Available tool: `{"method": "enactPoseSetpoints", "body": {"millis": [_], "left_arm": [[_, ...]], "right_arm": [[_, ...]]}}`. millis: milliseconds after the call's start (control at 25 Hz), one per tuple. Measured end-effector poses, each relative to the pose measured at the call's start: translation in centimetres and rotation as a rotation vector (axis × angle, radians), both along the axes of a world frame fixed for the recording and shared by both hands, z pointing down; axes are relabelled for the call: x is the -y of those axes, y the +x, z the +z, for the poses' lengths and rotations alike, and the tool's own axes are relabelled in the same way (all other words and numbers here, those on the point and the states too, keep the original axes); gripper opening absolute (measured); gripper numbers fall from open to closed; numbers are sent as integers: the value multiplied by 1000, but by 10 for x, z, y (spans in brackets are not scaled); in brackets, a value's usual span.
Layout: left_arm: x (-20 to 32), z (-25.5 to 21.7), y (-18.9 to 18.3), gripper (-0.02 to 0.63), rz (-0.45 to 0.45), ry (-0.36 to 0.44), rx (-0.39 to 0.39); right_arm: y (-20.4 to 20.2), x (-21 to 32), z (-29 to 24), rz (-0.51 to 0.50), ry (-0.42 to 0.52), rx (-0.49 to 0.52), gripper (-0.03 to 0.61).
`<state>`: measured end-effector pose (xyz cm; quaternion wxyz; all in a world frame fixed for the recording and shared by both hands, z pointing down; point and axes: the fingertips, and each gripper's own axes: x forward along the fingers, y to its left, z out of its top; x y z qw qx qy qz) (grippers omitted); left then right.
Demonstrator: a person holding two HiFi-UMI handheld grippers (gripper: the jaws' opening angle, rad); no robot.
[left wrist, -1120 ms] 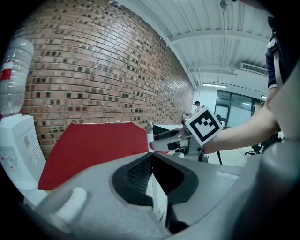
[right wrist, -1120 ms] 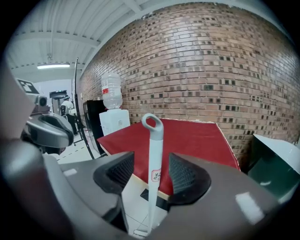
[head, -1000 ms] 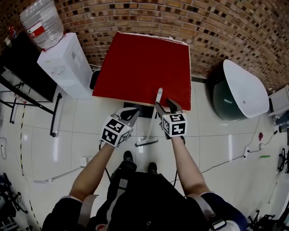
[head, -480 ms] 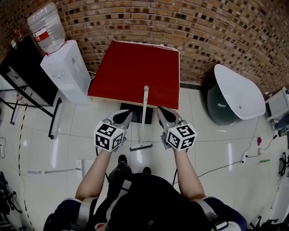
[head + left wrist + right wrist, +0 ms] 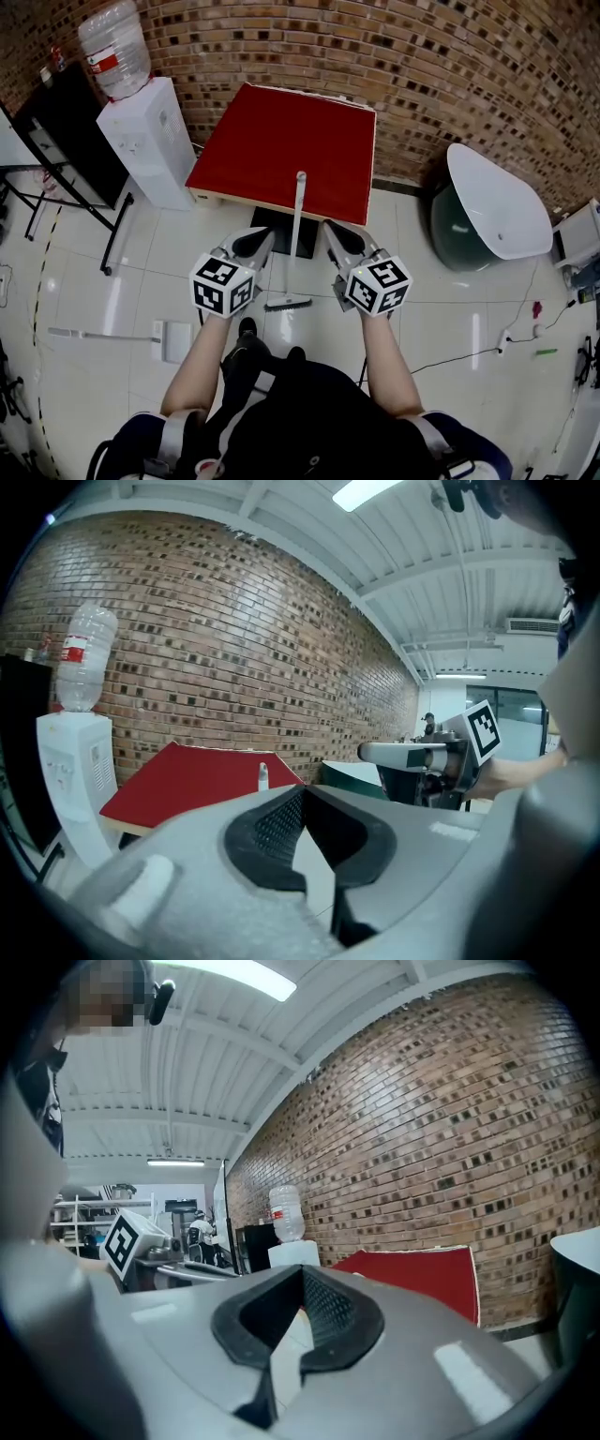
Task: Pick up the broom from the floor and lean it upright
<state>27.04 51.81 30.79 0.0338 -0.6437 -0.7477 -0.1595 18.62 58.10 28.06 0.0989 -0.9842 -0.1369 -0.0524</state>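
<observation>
Left gripper (image 5: pixel 263 236) and right gripper (image 5: pixel 332 230) are both clenched with nothing between the jaws. Between them, untouched, the broom (image 5: pixel 296 239) is stood upright, its head on the tiled floor (image 5: pixel 141 281), its handle leaned against the red surface (image 5: pixel 281 141).

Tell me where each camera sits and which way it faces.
Head view: on the person's head, facing steeply down at floor, broom, red table; both arms, left gripper and right gripper show.
Left gripper view: on the left gripper, facing the brick wall about level; its shut jaws and the right gripper show.
Right gripper view: on the right gripper, facing the same wall; its shut jaws and the left gripper show.
Shared by all: red table, water dispenser.
</observation>
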Motion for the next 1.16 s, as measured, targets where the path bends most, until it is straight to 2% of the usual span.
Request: {"method": "enactPoseSetpoints", "body": {"millis": [640,1160], "left_arm": [[8,-6,-14,0,-10,-3,-8],[8,-13,-22,0,2,-11,-19]], "right_arm": [[-2,11,-12,-51,-31,-28,5],[-6,12,-20,-54,-49,-33,5]]}}
